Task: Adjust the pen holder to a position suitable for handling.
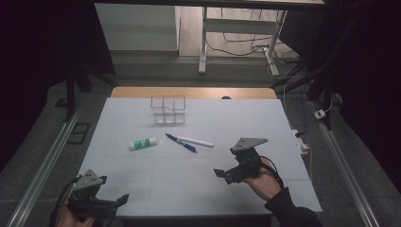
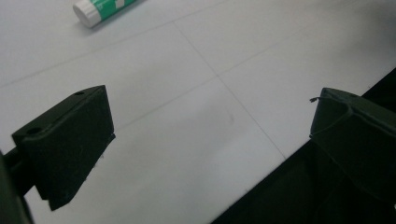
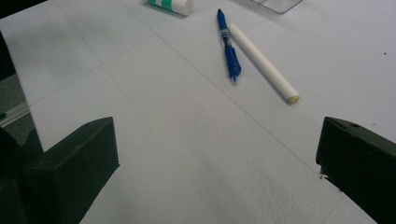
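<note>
A white and green glue stick point(image 1: 143, 143) lies left of centre on the white table point(image 1: 142, 179). Just right of it, a blue pen point(image 1: 181, 143) and a white stick-like marker point(image 1: 195, 141) lie side by side. A clear plastic divided box point(image 1: 168, 109) stands behind them. My left gripper point(image 1: 122, 199) hovers at the table's front left edge, open and empty; the glue stick point(image 2: 103, 9) shows far ahead of it. My right gripper point(image 1: 222, 175) sits front right, open and empty, with the blue pen point(image 3: 228, 45) and white marker point(image 3: 263, 62) ahead of its jaws.
A wooden strip point(image 1: 194, 92) borders the table's far edge. A white desk frame point(image 1: 236, 28) and loose cables point(image 1: 255, 47) stand on the floor beyond. Metal rails point(image 1: 47, 161) run along both sides. A power strip point(image 1: 301, 141) hangs off the right edge.
</note>
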`<move>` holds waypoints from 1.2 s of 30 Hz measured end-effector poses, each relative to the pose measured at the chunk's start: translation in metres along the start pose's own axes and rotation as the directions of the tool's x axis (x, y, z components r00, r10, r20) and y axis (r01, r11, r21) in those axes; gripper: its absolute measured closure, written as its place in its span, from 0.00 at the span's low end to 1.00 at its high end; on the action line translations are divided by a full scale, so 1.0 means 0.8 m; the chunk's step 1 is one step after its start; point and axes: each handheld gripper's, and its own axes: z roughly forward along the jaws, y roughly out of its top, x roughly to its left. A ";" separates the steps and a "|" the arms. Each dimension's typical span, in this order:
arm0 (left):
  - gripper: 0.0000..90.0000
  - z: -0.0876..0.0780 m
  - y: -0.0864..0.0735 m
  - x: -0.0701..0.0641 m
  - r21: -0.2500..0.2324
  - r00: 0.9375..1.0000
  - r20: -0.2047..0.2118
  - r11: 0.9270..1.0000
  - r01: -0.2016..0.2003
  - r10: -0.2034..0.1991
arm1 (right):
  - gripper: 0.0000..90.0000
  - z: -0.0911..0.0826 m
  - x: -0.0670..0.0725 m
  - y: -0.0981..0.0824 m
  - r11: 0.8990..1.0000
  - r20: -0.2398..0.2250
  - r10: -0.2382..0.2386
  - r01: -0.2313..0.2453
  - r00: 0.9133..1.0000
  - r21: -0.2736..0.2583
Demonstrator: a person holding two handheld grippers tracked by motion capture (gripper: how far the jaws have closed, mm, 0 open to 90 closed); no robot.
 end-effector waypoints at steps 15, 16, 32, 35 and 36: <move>0.00 0.037 0.045 0.035 -0.025 0.998 0.042 0.999 -0.045 0.046 | 0.00 0.020 -0.015 0.015 0.999 0.015 0.007 -0.006 1.000 -0.033; 0.00 0.037 0.045 0.035 -0.025 0.998 0.042 0.999 -0.045 0.046 | 0.00 0.021 -0.016 0.017 0.999 0.015 0.008 -0.007 1.000 -0.033; 0.00 0.090 0.111 0.073 -0.026 0.995 0.039 0.995 -0.094 0.095 | 0.00 0.056 -0.033 0.039 1.000 0.024 0.012 -0.011 1.000 -0.021; 0.00 0.099 0.121 0.078 -0.022 0.995 0.040 0.995 -0.095 0.096 | 0.00 0.062 -0.036 0.044 1.000 0.039 0.012 -0.011 0.999 -0.024; 0.00 0.099 0.121 0.078 -0.022 0.995 0.040 0.995 -0.095 0.096 | 0.00 0.064 -0.038 0.045 1.000 0.042 0.013 -0.011 0.999 -0.027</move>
